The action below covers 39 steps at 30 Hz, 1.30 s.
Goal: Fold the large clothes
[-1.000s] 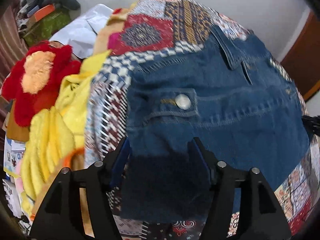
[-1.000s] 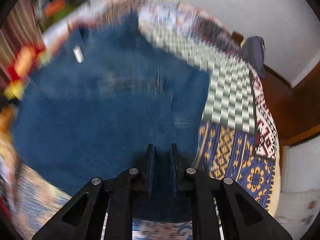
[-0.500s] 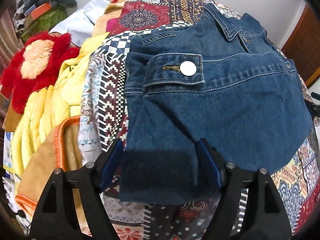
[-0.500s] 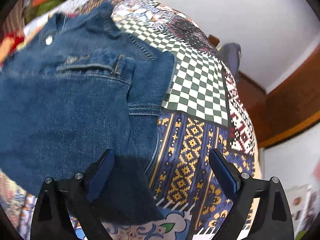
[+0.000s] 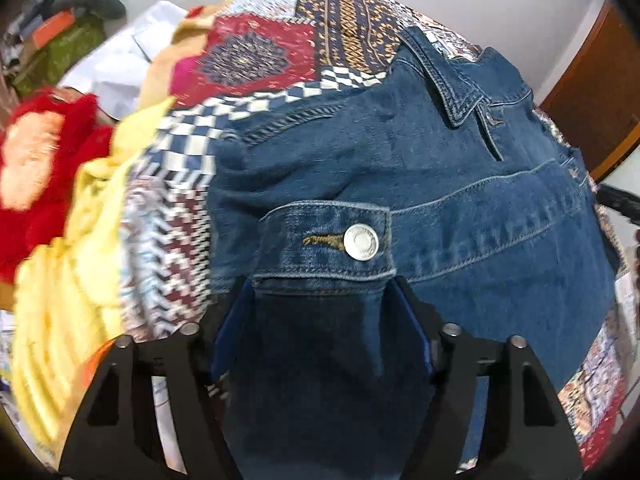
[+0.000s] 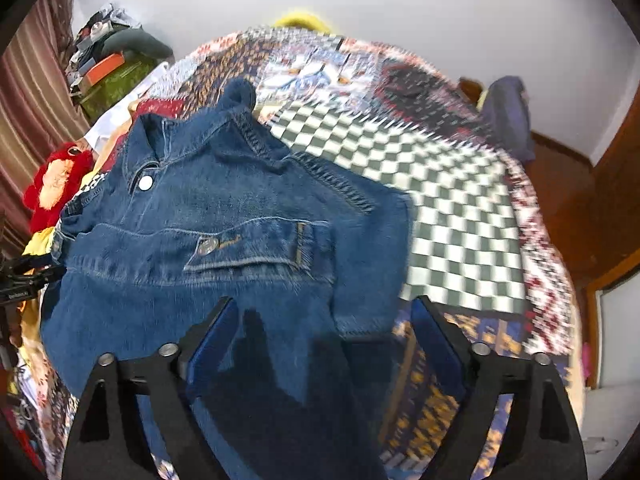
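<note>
A blue denim jacket (image 5: 460, 184) lies on a patchwork bedspread (image 5: 280, 40), both sleeves folded over its body. Its cuff with a metal button (image 5: 361, 242) lies just ahead of my left gripper (image 5: 322, 300), which is open with denim between its fingers. In the right wrist view the jacket (image 6: 224, 208) fills the left half, collar at the far end. My right gripper (image 6: 324, 320) is open wide over the jacket's near right edge, holding nothing.
A red and orange plush toy (image 5: 36, 160) and yellow cloth (image 5: 68, 272) lie left of the jacket. Boxes and bags (image 6: 108, 72) are stacked at the far left wall. A checkered patch (image 6: 440, 208) of bedspread lies right of the jacket.
The right gripper opened, let go of the jacket and pulled back. The left gripper stayed open and moved forward towards the cuff.
</note>
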Each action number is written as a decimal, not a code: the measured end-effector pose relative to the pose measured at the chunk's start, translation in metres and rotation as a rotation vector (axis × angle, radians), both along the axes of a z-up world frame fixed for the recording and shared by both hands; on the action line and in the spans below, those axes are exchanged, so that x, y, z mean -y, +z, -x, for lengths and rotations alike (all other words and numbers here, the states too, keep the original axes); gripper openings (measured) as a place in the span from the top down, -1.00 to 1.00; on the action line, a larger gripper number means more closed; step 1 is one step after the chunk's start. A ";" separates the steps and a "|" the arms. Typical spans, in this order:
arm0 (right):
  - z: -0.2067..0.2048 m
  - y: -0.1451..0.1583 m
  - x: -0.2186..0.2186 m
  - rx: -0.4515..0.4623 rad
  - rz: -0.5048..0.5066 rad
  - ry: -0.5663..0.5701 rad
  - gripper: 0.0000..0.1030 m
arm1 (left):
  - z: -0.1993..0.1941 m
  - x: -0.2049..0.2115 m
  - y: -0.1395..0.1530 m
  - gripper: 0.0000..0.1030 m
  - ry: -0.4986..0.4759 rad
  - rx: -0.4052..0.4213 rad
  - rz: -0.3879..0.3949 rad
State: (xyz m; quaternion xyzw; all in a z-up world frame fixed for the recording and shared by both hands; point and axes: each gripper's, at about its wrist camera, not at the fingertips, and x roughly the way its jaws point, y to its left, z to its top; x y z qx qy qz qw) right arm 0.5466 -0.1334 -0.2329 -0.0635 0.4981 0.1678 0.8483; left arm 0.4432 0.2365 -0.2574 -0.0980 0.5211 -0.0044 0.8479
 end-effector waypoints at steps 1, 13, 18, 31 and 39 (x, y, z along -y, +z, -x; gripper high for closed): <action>-0.007 -0.007 -0.001 -0.017 -0.005 -0.002 -0.46 | -0.002 -0.002 -0.002 -0.31 0.008 0.004 0.014; -0.007 -0.026 -0.031 0.010 0.064 0.044 0.59 | -0.003 0.002 0.003 0.51 0.067 0.026 0.062; 0.006 0.011 -0.023 0.095 0.035 0.014 0.74 | 0.006 0.017 0.040 0.73 0.060 0.113 -0.040; 0.006 0.082 -0.028 0.330 0.070 -0.054 0.76 | -0.011 0.016 0.138 0.77 0.138 0.373 -0.117; -0.051 0.013 -0.057 0.195 0.168 -0.080 0.76 | -0.061 -0.007 0.055 0.75 0.174 0.195 -0.106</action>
